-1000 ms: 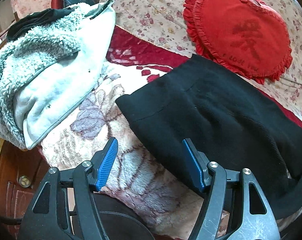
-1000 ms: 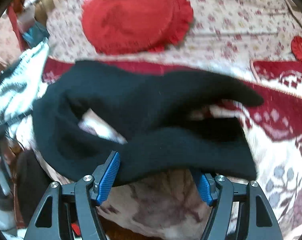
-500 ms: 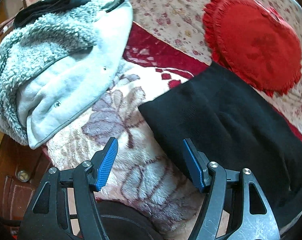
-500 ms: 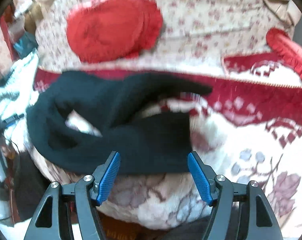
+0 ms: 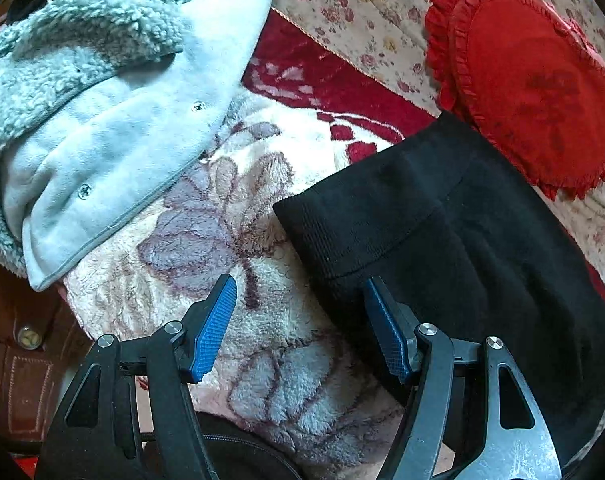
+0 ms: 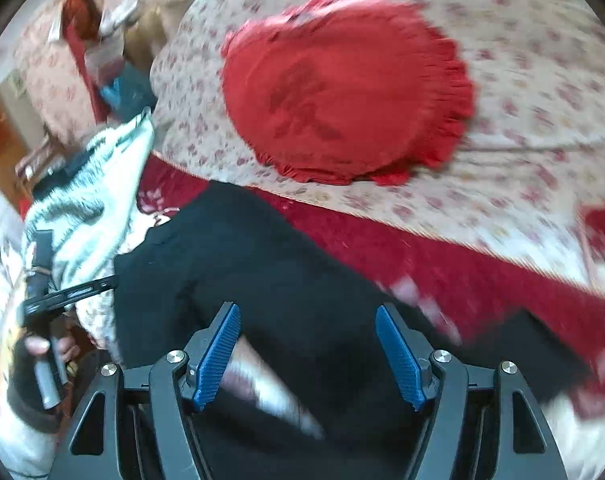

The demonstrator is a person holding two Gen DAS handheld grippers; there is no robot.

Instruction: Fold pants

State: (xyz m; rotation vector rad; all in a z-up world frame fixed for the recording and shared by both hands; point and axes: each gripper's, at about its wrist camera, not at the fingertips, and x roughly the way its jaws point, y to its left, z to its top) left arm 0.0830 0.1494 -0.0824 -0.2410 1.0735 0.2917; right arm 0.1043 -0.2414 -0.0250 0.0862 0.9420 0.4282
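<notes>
In the left wrist view the black pants (image 5: 442, 240) lie on the plush floral blanket (image 5: 230, 216) of the bed, near its front edge, with the ribbed waistband turned toward the fleece jacket (image 5: 102, 100) at the bed's left side and the far edge touching the red heart cushion (image 5: 534, 88); the left claw (image 5: 302, 328) is released, its blue pads spread wide, the right pad just at the waistband's lower corner and the left pad over bare blanket; the knit looks soft, light and limp, likely to sag and slide on the pile, so the thicker waistband corner seems the surest place to pinch; against the earlier frames this waistband corner sits larger and nearer the pads, and the jacket fills more of the upper left, so the claw has closed in on the cloth; in the right wrist view, which is blurred by motion, the pants (image 6: 262, 272) spread flatter across the blanket below the cushion (image 6: 342, 92), a pale fold of blanket showing between the legs; the right claw (image 6: 306, 356) is released and holds nothing; a second ago a raised leg hung across its pads, and that leg now lies down on the bed; the left claw (image 6: 74, 292) shows at the left edge.
</notes>
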